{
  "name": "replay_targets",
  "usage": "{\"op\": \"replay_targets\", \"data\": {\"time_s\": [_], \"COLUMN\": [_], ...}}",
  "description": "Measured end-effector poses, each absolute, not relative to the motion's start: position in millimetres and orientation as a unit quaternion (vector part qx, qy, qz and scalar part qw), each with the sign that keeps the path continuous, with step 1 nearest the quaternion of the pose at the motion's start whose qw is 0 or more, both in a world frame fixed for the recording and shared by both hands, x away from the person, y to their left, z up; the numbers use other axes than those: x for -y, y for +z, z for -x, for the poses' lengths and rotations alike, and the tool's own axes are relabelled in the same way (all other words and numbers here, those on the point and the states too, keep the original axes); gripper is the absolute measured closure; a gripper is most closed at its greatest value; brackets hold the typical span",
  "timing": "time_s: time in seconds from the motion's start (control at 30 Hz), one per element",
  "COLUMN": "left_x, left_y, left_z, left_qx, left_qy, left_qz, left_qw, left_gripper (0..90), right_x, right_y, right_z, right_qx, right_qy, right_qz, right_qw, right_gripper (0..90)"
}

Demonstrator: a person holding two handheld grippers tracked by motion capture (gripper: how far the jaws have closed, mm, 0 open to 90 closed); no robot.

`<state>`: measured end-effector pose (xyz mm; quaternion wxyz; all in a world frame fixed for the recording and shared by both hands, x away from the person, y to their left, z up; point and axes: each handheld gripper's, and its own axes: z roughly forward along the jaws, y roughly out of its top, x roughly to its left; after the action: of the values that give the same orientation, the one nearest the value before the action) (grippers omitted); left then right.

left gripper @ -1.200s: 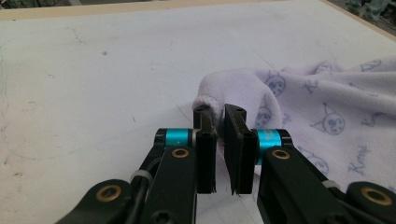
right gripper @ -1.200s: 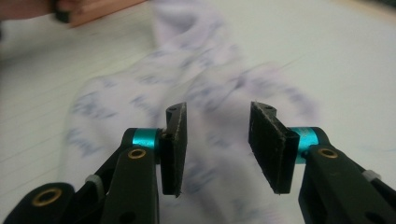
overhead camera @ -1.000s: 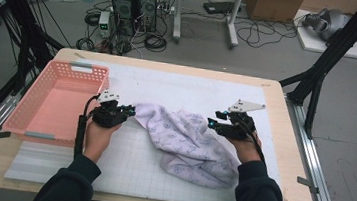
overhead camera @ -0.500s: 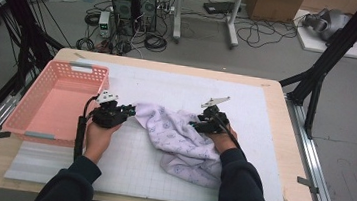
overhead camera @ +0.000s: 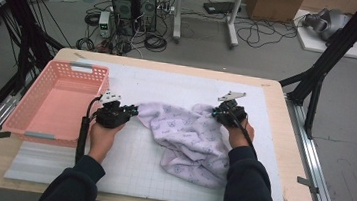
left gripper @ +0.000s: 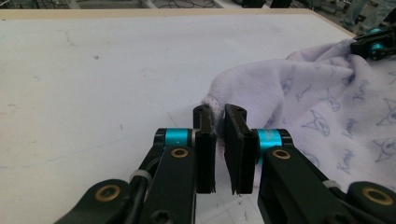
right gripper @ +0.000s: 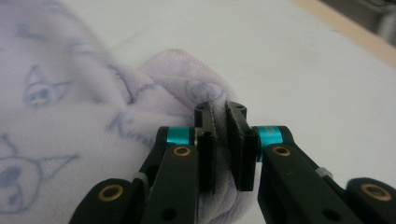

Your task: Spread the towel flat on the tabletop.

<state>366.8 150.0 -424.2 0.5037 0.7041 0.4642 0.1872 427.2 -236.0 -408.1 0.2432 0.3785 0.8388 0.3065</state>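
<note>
A pale lilac cloth [overhead camera: 189, 142] with small printed figures lies crumpled on the white mat [overhead camera: 178, 88] in the middle of the table. My left gripper [overhead camera: 134, 110] is shut on the cloth's left corner [left gripper: 212, 100], which is pinched between the jaws. My right gripper [overhead camera: 215, 113] has just been closing and now pinches a fold of the cloth [right gripper: 201, 88] at its upper right edge. In the left gripper view the right gripper [left gripper: 373, 44] appears far off at the cloth's other end.
A pink plastic basket [overhead camera: 58, 100] stands empty at the table's left, close to my left hand. The wooden table edge [overhead camera: 285, 122] runs along the right. Cables, computer boxes and stands lie on the floor beyond the table.
The right gripper moved right and toward the far side along the cloth's upper edge and shut on a fold there. The cloth's right part is drawn out with it. The left gripper kept still.
</note>
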Motion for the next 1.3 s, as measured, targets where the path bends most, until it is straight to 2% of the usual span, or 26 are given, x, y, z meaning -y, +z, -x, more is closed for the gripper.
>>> {"op": "replay_targets", "data": {"time_s": [0.23,0.37,0.43,0.47,0.57,0.63,0.77,1.0,1.17,1.3], "left_x": [-138.1,-135.2,-138.1,-139.7,-141.4,-139.5,-124.2,-75.5,-46.9,-22.2], "left_y": [-431.7,-432.7,-432.5,-432.4,-431.4,-431.3,-434.6,-438.4,-439.9,-447.2], "left_z": [-372.3,-373.1,-373.9,-373.8,-372.4,-371.2,-369.2,-365.0,-362.9,-363.1], "left_qx": [-0.468,-0.469,-0.480,-0.482,-0.475,-0.468,-0.452,-0.397,-0.364,-0.341], "left_qy": [0.177,0.189,0.184,0.183,0.181,0.168,0.131,0.093,0.086,0.095], "left_qz": [-0.700,-0.699,-0.694,-0.694,-0.701,-0.708,-0.724,-0.763,-0.779,-0.811], "left_qw": [0.509,0.505,0.504,0.502,0.500,0.501,0.504,0.502,0.503,0.465], "left_gripper": [81.7,75.9,63.3,60.3,56.9,54.9,50.3,43.7,42.2,40.9], "right_x": [262.9,265.4,266.8,267.6,271.5,275.4,281.5,296.7,304.4,309.8], "right_y": [-395.8,-398.7,-401.4,-402.1,-398.5,-394.1,-386.1,-388.7,-392.0,-398.5], "right_z": [-433.0,-434.5,-434.5,-433.5,-427.7,-423.2,-410.3,-378.9,-360.2,-350.4], "right_qx": [-0.797,-0.787,-0.786,-0.786,-0.770,-0.757,-0.752,-0.742,-0.750,-0.752], "right_qy": [0.287,0.257,0.266,0.270,0.300,0.324,0.353,0.384,0.383,0.386], "right_qz": [-0.427,-0.445,-0.452,-0.451,-0.461,-0.465,-0.457,-0.456,-0.443,-0.445], "right_qw": [0.318,0.341,0.327,0.326,0.323,0.325,0.318,0.307,0.306,0.296], "right_gripper": [82.9,81.9,78.6,75.0,62.1,59.5,58.4,56.9,56.4,53.0]}}
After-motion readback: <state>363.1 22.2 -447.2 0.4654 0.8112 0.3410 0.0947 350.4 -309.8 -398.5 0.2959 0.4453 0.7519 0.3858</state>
